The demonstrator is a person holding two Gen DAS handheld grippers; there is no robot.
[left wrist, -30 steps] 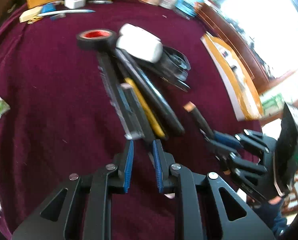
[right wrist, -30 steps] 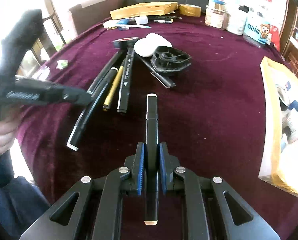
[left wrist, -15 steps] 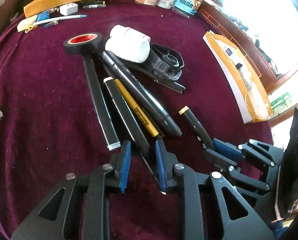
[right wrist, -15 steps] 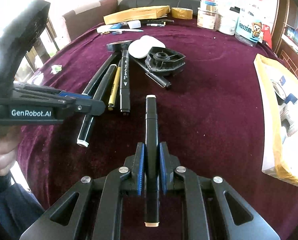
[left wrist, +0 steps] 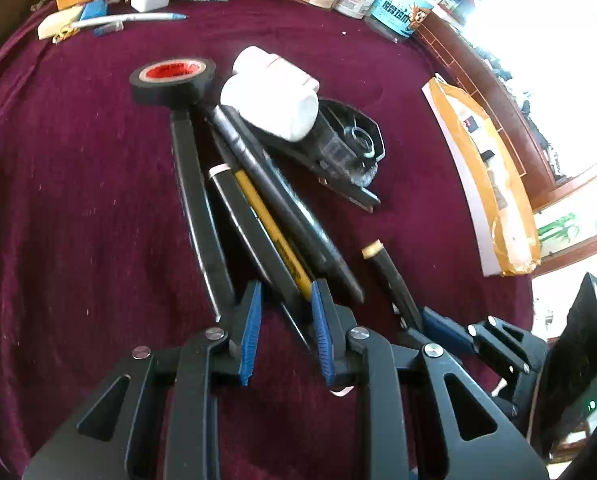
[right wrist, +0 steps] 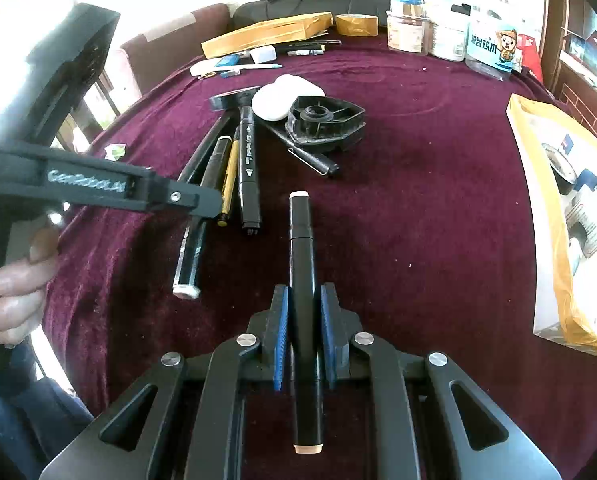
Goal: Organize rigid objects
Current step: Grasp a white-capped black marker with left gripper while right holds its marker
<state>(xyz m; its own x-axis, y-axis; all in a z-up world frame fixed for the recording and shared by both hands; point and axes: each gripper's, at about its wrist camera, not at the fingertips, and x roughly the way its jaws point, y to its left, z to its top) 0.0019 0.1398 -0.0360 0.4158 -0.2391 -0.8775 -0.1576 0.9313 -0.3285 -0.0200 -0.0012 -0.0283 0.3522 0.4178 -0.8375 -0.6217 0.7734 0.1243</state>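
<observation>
My right gripper (right wrist: 302, 312) is shut on a black marker with beige ends (right wrist: 301, 248), held pointing away over the maroon cloth; the same marker (left wrist: 390, 276) shows in the left wrist view at the lower right. My left gripper (left wrist: 286, 312) stands slightly open at the near end of a row of black markers (left wrist: 254, 220) and a yellow pen (left wrist: 270, 224). One black marker of that row runs between its fingers, and the pads stand off it. In the right wrist view the left gripper (right wrist: 206, 204) hovers over the row.
A black tape roll with a red core (left wrist: 172, 78), two white bottles (left wrist: 274, 100) and a black plastic part (left wrist: 346, 140) lie behind the row. A black pen (right wrist: 314, 160) lies by that part. A yellow envelope (right wrist: 558, 220) sits right. Jars (right wrist: 410, 28) line the far edge.
My left gripper's jaws have widened a little and it has slid toward the near end of the marker row. The right gripper has kept still with its marker.
</observation>
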